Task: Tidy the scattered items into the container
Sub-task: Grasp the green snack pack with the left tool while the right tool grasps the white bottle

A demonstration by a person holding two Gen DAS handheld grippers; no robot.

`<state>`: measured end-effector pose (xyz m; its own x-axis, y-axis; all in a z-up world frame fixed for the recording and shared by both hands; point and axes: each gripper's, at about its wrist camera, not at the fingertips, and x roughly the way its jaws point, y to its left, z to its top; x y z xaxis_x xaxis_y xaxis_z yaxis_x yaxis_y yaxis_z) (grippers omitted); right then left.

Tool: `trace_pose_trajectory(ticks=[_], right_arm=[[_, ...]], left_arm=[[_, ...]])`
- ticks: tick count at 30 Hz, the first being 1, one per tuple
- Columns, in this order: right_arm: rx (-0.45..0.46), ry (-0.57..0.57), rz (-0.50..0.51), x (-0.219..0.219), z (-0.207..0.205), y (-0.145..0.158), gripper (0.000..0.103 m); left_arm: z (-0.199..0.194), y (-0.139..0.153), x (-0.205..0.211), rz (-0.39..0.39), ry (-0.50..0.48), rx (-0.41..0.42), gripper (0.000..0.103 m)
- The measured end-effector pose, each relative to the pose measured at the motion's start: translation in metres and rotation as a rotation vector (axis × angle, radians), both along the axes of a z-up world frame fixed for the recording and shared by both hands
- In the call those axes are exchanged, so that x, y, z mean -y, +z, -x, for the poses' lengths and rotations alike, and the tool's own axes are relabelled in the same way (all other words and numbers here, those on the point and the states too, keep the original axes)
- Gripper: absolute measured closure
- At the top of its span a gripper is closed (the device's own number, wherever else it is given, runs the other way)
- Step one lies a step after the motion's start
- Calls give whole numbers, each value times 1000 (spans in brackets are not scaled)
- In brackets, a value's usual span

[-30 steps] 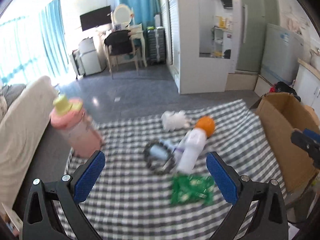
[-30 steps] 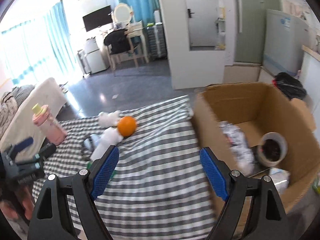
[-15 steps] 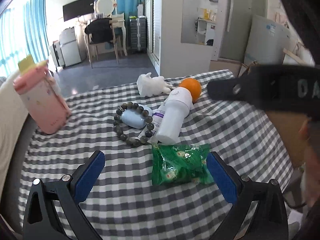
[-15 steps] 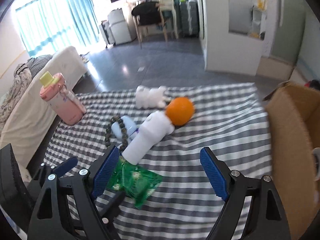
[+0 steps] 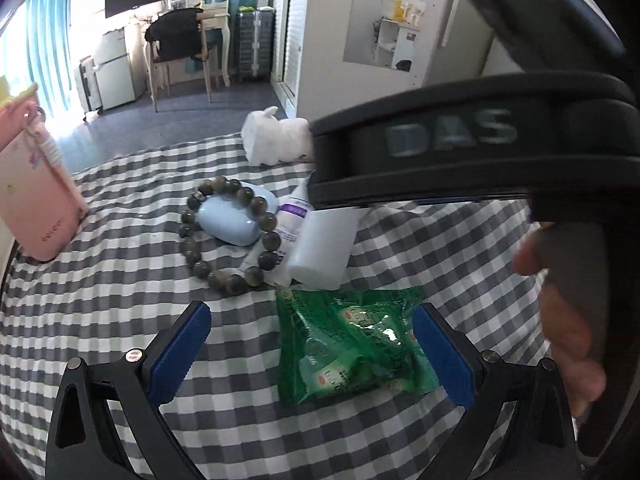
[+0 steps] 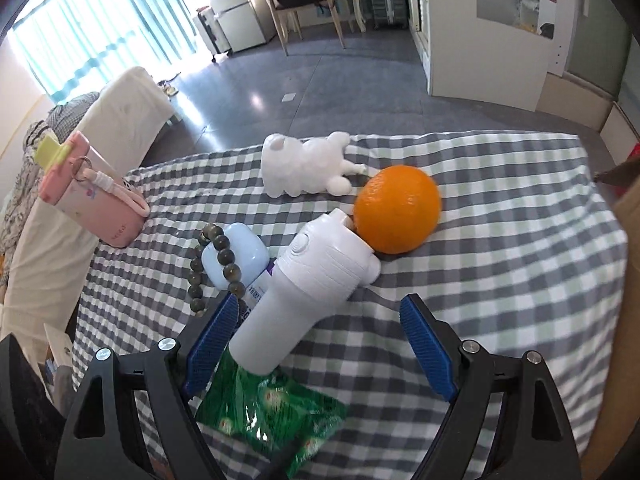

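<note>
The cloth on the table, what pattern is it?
The cloth has a grey and white check, clearest in the right wrist view.

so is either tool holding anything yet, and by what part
Nothing is held. The left tool stands open around the green packet; the right tool is open over the white bottle.

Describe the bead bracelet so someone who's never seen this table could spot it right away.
On the grey-and-white checked tablecloth, find the cluster of items with the orange at its far end. Just left of the white bottle lies a pale blue case. The bead bracelet, a loop of dark round beads, rings that case.
</note>
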<state>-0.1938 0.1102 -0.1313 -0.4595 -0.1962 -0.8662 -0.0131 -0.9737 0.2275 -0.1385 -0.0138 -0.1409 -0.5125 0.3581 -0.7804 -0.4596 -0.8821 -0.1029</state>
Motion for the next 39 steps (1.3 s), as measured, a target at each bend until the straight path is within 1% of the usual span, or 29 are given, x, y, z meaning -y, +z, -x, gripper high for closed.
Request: trace_pose_trajectory(ticks=[2, 7, 11, 12, 13, 14, 15, 16, 17, 18, 20, 21, 23, 26, 31, 37, 39], right_arm=[[15, 11, -6, 2, 5, -5, 20], [47, 20, -5, 0, 13, -15, 20], [56, 29, 5, 0, 15, -20, 20], [54, 33, 8, 1, 15, -20, 24], [54, 41, 21, 1, 15, -20, 38], [56, 55, 49, 1, 15, -19, 47], [58, 61, 58, 1, 14, -18, 49], [55, 59, 50, 1, 13, -17, 52], [46, 58, 45, 1, 12, -16, 54], [38, 56, 49, 0, 10, -13, 59], [24, 52, 61, -3, 8, -8, 59], [14, 48, 58, -5, 6, -5, 59], [-6, 38, 49, -7, 2, 3, 59], [-35, 27, 48, -10, -5, 15, 59], [-75, 10, 40, -12, -15, 32, 59], [-135, -21, 26, -24, -33, 57, 59], [-154, -37, 28, -31, -41, 64, 59]], left_arm=[[3, -4, -2, 5, -9, 25, 11], [9, -10, -5, 8, -12, 59, 12], [9, -12, -9, 32, -21, 59, 15], [8, -12, -9, 33, -23, 58, 15], [7, -12, -9, 32, -25, 55, 20], [5, -12, -9, 31, -29, 47, 34], [5, -10, -8, 24, -35, 33, 45], [5, -9, -7, 19, -36, 27, 61], [5, -9, -6, 13, -34, 31, 65], [5, -9, -4, 2, -34, 38, 66], [3, -5, 0, -29, -37, 42, 73], [2, -2, 2, -41, -41, 36, 75], [-5, 7, 3, -48, -51, 5, 89], [-13, 22, 0, -47, -77, -37, 93], [-29, 34, -4, -40, -92, -78, 94], [-40, 50, -1, -35, -69, -121, 94], [-40, 57, 2, -36, -65, -139, 96]])
